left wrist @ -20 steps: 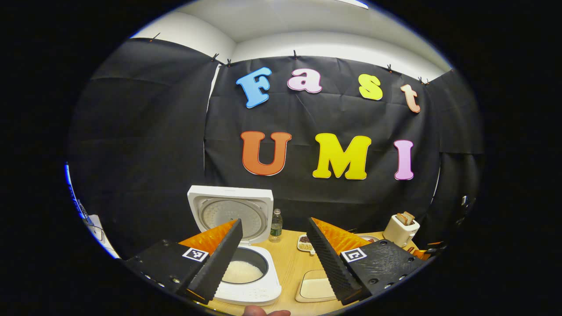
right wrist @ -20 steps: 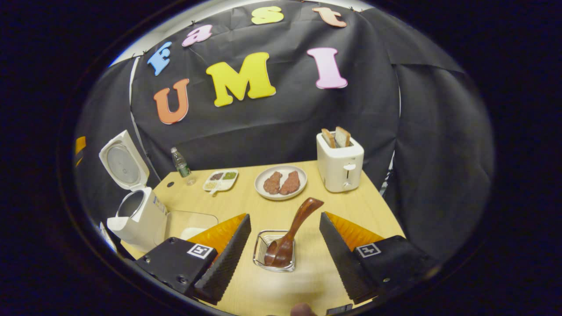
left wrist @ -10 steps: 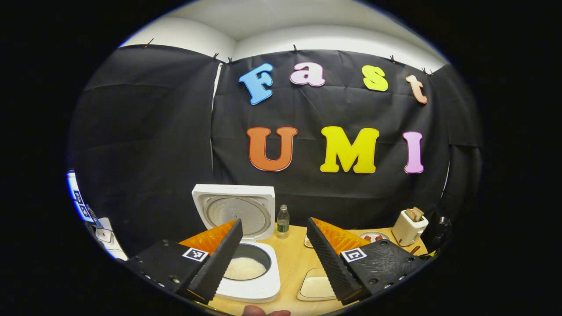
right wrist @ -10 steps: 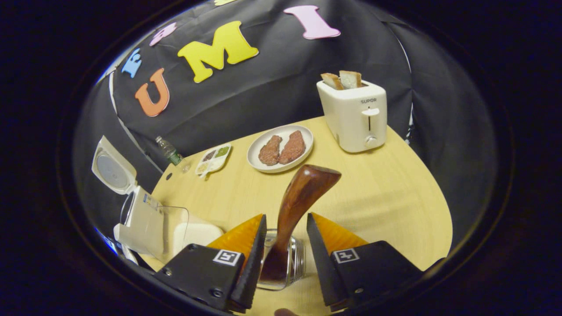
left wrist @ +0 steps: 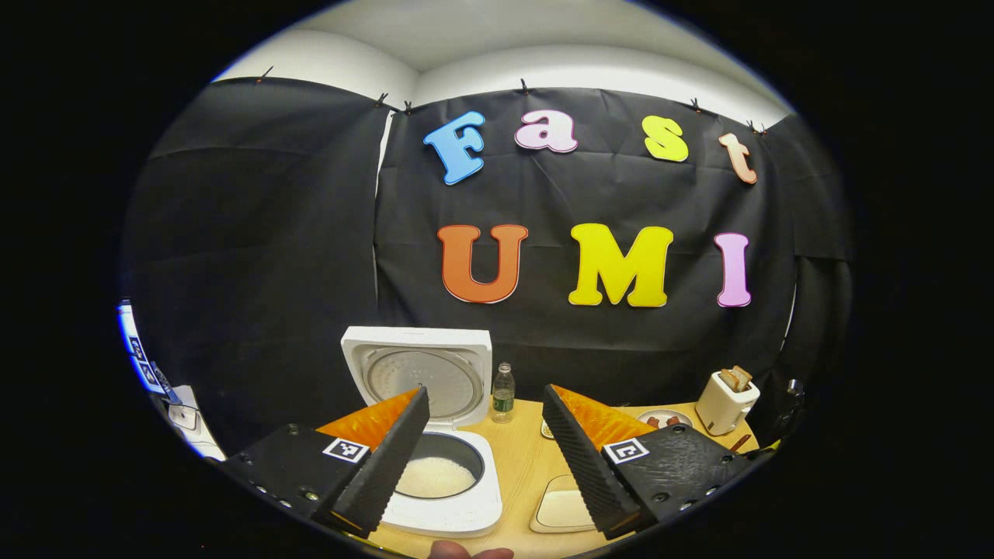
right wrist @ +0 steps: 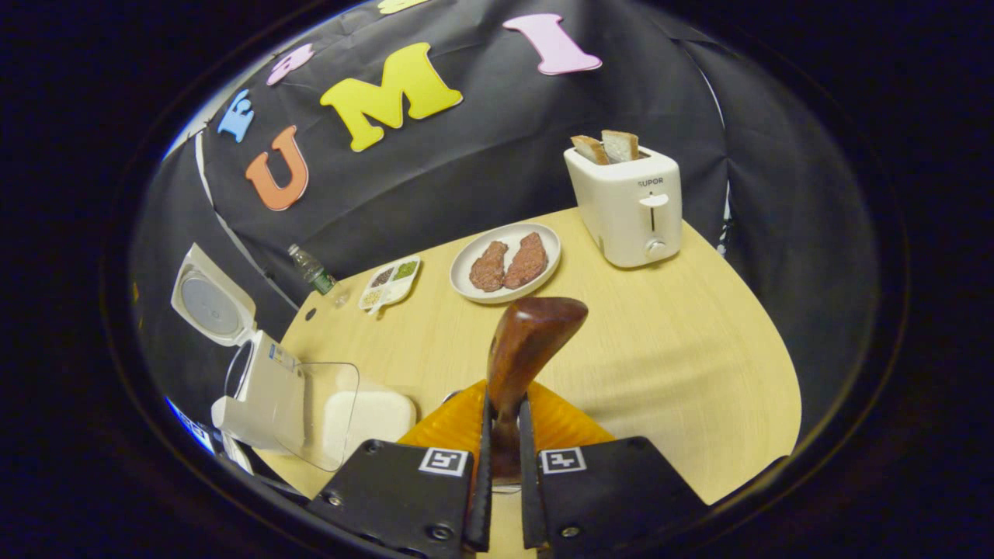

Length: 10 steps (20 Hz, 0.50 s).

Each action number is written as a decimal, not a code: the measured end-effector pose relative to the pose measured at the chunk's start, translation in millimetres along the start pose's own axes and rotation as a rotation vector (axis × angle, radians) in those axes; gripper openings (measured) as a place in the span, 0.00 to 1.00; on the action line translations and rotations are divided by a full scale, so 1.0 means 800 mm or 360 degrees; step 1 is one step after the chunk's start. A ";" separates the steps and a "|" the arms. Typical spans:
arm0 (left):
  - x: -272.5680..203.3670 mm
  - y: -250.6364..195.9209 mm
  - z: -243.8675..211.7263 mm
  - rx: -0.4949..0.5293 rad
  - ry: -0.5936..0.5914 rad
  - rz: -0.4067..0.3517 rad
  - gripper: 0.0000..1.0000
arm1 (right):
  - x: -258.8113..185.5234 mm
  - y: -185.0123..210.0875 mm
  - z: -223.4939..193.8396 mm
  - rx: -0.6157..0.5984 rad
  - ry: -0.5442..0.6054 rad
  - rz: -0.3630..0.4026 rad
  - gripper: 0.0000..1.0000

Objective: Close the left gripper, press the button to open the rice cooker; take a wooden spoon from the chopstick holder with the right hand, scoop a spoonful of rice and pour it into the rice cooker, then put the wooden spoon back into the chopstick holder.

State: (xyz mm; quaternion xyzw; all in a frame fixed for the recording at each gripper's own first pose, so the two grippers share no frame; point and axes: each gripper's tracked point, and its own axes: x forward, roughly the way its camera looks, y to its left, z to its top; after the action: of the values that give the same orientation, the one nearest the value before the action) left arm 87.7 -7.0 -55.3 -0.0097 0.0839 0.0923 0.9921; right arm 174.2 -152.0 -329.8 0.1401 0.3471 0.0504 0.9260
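At the bottom centre of the right gripper view, the right gripper point(right wrist: 503, 466) is clenched on the wooden spoon point(right wrist: 522, 349), its handle rising upward, with the open rice cooker point(right wrist: 260, 380) at lower left.

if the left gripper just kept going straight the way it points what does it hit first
Probably the booth wall. The open left gripper aims above the table, between rice cooker and bottle; depth is unclear.

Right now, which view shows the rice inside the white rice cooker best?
Left gripper view: it looks into the open white rice cooker at the rice. Right gripper view shows the cooker side-on, contents hidden.
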 end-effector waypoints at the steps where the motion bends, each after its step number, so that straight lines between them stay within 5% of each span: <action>1: -0.001 0.005 0.000 0.0006 -0.0003 -0.0005 0.94 | -0.005 0.002 0.000 -0.0006 -0.0004 -0.0020 0.20; 10: -0.002 0.075 0.004 -0.0052 -0.0067 -0.0062 0.95 | -0.095 0.053 0.068 -0.0148 -0.0335 -0.0218 0.12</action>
State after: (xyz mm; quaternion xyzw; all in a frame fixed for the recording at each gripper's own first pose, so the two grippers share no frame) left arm 75.8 51.5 -52.2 -0.0256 0.0612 0.0744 0.9950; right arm 152.8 -138.2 -229.8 0.0774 0.2541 -0.0118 0.9640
